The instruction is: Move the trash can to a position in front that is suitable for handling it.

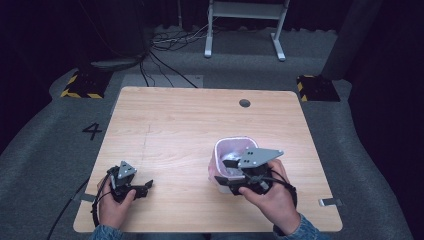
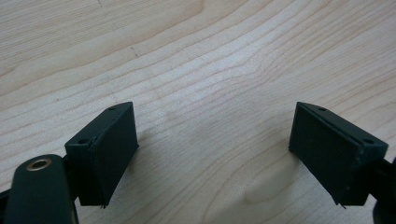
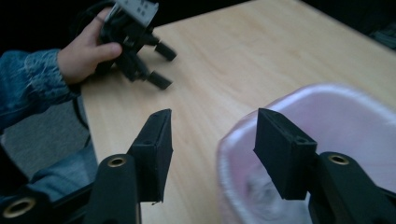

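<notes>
I've got the left gripper (image 1: 142, 188) low over bare table (image 1: 170, 125) near the front left corner, jaws wide. My right gripper (image 3: 212, 154) straddles the pink-lined bin's (image 1: 225, 150) near rim, jaws apart, toward the front right.

A lab: dark curtains, hazard-striped floor blocks (image 1: 82, 84), loose cables (image 1: 165, 42), numbered grey carpet (image 1: 45, 145).

L gripper (image 2: 212, 154) & R gripper (image 3: 212, 149): jaws apart.
</notes>
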The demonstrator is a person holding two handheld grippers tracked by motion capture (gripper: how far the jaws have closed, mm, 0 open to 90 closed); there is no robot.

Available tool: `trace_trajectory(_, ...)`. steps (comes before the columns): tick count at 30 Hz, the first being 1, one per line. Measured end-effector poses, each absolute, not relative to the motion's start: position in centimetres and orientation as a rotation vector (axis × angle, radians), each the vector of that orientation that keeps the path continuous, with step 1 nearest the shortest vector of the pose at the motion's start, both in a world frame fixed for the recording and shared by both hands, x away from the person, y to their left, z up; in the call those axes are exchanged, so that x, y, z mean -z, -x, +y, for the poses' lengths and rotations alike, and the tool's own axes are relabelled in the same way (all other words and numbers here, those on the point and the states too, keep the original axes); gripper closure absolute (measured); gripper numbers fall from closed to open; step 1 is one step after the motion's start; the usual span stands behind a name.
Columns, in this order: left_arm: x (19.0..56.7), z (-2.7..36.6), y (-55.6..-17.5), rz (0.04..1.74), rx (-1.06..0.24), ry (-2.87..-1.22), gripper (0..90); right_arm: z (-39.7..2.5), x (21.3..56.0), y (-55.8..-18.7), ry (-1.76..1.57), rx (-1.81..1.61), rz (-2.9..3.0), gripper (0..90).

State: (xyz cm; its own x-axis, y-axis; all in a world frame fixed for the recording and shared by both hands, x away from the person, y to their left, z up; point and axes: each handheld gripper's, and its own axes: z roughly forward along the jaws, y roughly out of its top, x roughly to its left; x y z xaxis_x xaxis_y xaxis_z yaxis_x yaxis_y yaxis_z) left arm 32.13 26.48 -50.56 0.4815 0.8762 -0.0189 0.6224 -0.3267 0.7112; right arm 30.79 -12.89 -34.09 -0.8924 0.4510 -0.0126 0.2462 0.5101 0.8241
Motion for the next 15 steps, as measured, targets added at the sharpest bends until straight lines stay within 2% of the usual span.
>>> trace_trajectory(5,50.6,26.3,-32.1,1.244,-0.503,-2.059,14.9,-17.1,32.3,-33.0,-0.705,-1.306,2.349,44.2)
trace_trajectory(7,50.6,26.3,-32.1,1.248,-0.505,-2.059,14.8,-17.9,32.3,-33.5,-0.727,-1.298,2.32,42.5)
trace_trajectory(9,50.6,26.3,-32.1,1.252,-0.509,-2.059,14.9,-20.3,32.4,-35.1,-0.797,-1.264,2.231,39.8)
trace_trajectory(11,50.5,26.2,-32.1,1.256,-0.511,-2.058,14.8,-22.7,33.9,-37.1,-0.893,-1.225,2.182,36.4)
trace_trajectory(13,50.5,26.2,-32.1,1.254,-0.512,-2.059,14.8,-23.1,34.4,-37.6,-0.919,-1.218,2.183,36.2)
trace_trajectory(15,50.5,26.2,-32.1,1.253,-0.517,-2.06,14.9,-24.0,36.7,-38.8,-0.992,-1.183,2.188,36.2)
